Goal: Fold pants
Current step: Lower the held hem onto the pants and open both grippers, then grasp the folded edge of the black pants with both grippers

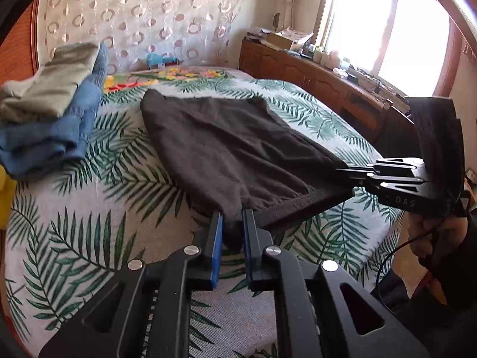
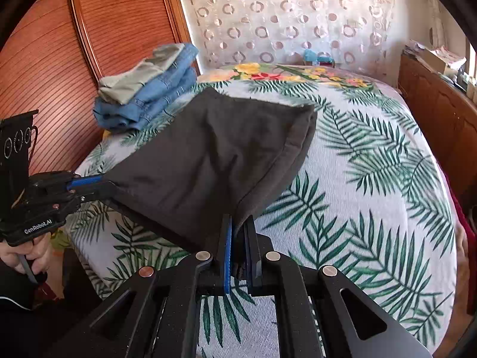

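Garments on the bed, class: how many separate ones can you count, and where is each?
3. Dark pants lie mid-bed, near edge in both grippers. Blue jeans sit folded by the headboard, with a grey-green garment stacked on top. More could be hidden in that pile.

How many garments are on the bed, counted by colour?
Dark grey: 1, the pants held by both grippers.
Blue: 1, the folded jeans in the pile.
Pale green: 1, the folded garment on top of the jeans.
Total: 3
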`<state>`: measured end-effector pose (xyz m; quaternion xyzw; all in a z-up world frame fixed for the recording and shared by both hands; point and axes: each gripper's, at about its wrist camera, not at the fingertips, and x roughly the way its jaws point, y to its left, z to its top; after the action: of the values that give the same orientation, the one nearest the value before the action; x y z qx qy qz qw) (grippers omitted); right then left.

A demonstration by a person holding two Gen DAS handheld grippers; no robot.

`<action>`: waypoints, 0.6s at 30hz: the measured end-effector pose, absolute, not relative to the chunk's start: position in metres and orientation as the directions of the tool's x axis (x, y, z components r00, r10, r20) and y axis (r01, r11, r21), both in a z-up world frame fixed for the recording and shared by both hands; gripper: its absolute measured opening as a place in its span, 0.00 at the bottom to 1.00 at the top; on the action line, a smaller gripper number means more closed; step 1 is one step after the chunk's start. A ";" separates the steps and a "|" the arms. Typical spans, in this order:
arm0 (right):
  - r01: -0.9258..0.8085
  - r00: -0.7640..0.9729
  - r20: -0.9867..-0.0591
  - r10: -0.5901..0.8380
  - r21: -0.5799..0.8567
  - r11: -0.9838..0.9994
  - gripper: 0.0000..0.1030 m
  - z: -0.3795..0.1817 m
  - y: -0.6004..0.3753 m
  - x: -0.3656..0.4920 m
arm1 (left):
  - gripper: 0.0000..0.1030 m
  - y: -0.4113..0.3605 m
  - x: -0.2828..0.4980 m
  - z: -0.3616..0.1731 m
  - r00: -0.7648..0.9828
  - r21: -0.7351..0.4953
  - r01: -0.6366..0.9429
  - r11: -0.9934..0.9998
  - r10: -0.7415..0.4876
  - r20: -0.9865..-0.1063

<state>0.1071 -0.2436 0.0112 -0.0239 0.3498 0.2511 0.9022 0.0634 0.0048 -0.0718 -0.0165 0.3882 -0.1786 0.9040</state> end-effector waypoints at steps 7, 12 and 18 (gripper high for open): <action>-0.438 0.637 -0.664 0.391 0.105 0.893 0.06 -0.005 -0.238 0.109 | 0.55 0.007 0.067 -0.082 0.643 -0.140 0.267 0.953 -0.285 -0.711; -0.432 0.653 -0.658 0.376 0.084 0.898 0.09 -0.007 -0.234 0.107 | 0.61 0.011 0.068 -0.089 0.656 -0.131 0.227 0.965 -0.251 -0.712; -0.409 0.681 -0.642 0.354 0.068 0.910 0.19 -0.015 -0.235 0.104 | 0.50 0.010 0.066 -0.094 0.662 -0.137 0.226 0.965 -0.255 -0.704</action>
<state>0.1043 -0.2348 -0.0150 -0.0405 0.3410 0.2084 0.9158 0.0658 0.0096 -0.0935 -0.0186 0.3891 -0.1319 0.9115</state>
